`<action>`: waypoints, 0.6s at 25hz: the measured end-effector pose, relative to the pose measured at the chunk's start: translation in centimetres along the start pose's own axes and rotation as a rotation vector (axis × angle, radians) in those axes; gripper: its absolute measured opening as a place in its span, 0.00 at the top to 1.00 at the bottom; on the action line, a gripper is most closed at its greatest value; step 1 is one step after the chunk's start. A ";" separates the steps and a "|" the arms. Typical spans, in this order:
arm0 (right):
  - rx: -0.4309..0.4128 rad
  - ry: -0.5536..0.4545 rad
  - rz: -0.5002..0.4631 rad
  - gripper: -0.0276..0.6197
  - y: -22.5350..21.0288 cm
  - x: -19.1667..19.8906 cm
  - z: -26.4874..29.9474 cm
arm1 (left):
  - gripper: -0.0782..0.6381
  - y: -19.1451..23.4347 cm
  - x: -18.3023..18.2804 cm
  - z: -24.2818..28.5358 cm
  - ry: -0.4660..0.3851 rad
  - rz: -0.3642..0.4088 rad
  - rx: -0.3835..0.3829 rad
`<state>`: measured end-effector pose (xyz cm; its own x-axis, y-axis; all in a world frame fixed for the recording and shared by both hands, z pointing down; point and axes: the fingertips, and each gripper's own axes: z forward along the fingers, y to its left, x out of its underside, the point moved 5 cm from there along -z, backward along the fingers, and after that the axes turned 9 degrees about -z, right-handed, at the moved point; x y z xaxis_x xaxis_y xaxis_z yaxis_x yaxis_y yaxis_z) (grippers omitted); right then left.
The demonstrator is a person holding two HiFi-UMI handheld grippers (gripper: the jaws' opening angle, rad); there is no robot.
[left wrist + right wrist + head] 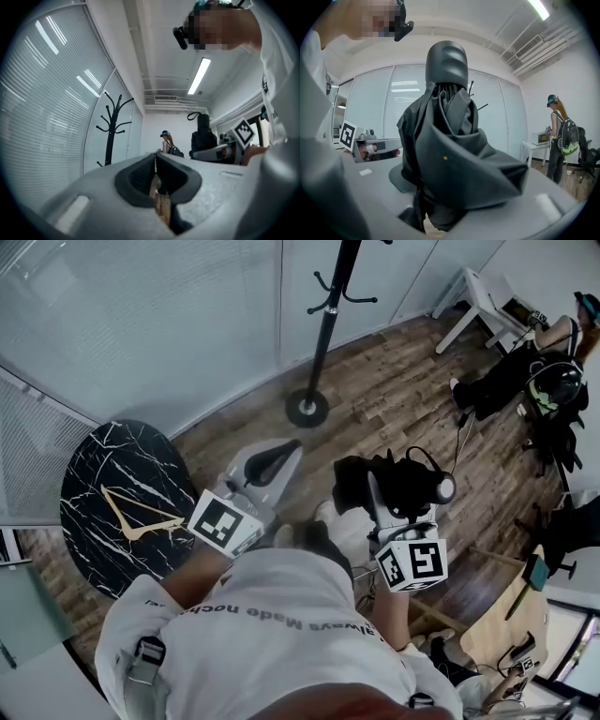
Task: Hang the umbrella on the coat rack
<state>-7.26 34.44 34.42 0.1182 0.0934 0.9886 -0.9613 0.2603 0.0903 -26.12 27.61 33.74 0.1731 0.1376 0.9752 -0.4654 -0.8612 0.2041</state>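
A folded black umbrella (398,482) stands upright between the jaws of my right gripper (380,488), which is shut on its bunched fabric. In the right gripper view the umbrella (450,140) fills the middle, its rounded handle on top with a strap. My left gripper (279,454) is level beside it on the left, jaws shut and holding nothing; its pads (164,176) meet at the tip. The black coat rack (323,329) stands ahead on a round base by the glass wall. It rises left of centre in the left gripper view, coat rack (110,133), with curved hooks.
A round black marble table (112,493) sits at the left by the blinds. At the far right a person with a backpack (553,381) stands near a white table (478,296) and chairs. Wooden floor (394,390) lies between me and the rack.
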 end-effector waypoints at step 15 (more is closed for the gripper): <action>-0.026 -0.003 0.027 0.56 -8.4 0.8 5.2 | 0.88 2.5 0.1 9.4 0.011 0.011 -0.008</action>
<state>-0.42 27.33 35.10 0.0915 0.0982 0.9910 -0.9572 0.2829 0.0603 -19.13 20.85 33.51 0.1587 0.1331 0.9783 -0.4745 -0.8587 0.1938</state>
